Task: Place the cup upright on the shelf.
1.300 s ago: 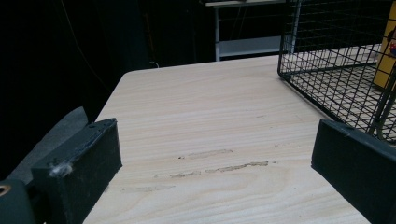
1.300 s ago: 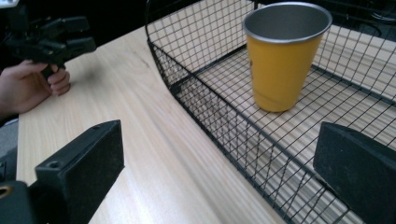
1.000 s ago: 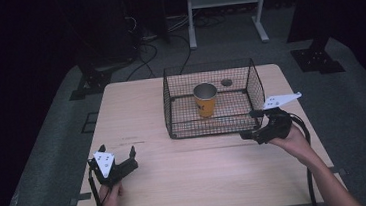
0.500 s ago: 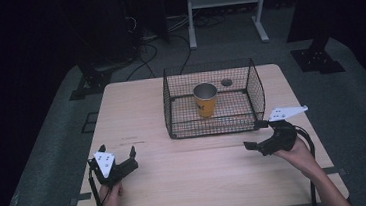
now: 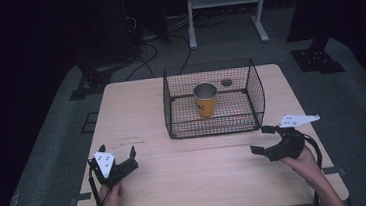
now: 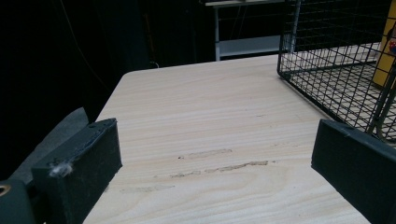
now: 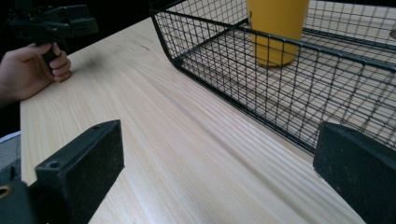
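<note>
Yellow cup [image 5: 205,99] stands upright inside the wire basket [image 5: 254,84] at table centre-far; it carries a dark print too small to read. Left gripper [image 5: 118,158] near-left and right gripper [image 5: 265,139] just off the basket's near-right corner, both with jaws spread wide, holding nothing. Bare table [image 5: 187,178] runs between them, each gripper close to its side edge.

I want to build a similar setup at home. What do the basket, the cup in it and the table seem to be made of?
The basket looks like thin metal wire with a black coating: an open see-through grid. The cup has smooth, matte yellow walls and a greyish inside, probably paper or plastic; I cannot tell which. The table shows pale wood grain with a flat, low-sheen surface, possibly laminate.
</note>
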### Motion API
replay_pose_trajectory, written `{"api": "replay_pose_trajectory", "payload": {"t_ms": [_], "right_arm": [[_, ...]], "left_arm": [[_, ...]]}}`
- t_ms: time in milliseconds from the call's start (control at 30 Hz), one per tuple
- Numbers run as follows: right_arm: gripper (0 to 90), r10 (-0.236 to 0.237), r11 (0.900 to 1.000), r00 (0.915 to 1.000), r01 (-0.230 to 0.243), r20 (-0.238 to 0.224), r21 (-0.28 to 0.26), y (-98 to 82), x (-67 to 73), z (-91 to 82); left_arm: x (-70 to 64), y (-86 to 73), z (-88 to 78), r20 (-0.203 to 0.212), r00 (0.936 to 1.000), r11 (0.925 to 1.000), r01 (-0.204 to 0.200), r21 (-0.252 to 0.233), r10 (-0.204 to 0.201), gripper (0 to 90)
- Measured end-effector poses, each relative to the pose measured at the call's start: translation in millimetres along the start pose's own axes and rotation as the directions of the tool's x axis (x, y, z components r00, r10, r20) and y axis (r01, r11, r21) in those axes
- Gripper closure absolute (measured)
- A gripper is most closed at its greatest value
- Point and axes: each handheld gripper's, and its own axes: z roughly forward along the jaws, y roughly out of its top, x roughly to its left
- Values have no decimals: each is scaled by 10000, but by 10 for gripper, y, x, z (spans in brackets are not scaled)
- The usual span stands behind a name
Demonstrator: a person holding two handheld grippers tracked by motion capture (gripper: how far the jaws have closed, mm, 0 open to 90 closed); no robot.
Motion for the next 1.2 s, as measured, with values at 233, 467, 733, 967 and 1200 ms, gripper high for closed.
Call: {"api": "replay_pose_trajectory", "payload": {"t_ms": [233,467,733,967,1200], "right_arm": [[14,478,9988,9987,-480,195,119,-213,-50,-44],[14,569,9983,9976,-574,386,128,-322,-48,-89],[14,634,9979,9968,-641,495,119,-405,-15,-113],[14,1206,9919,9902,-1174,698,-482,-530,84,-144],[14,1013,9928,9904,-946,945,-734,-673,235,-137]], "left_arm": [[-11,-1,0,0,10000,10000,-50,-30,50,8],[-12,-1,-1,2,10000,10000,-52,-30,52,8],[-13,-1,-2,7,10000,10000,-55,-36,55,8],[-15,-1,-2,-16,10000,10000,-60,-52,60,8],[-11,1,6,-28,9999,10000,-97,-2,97,8]]}}
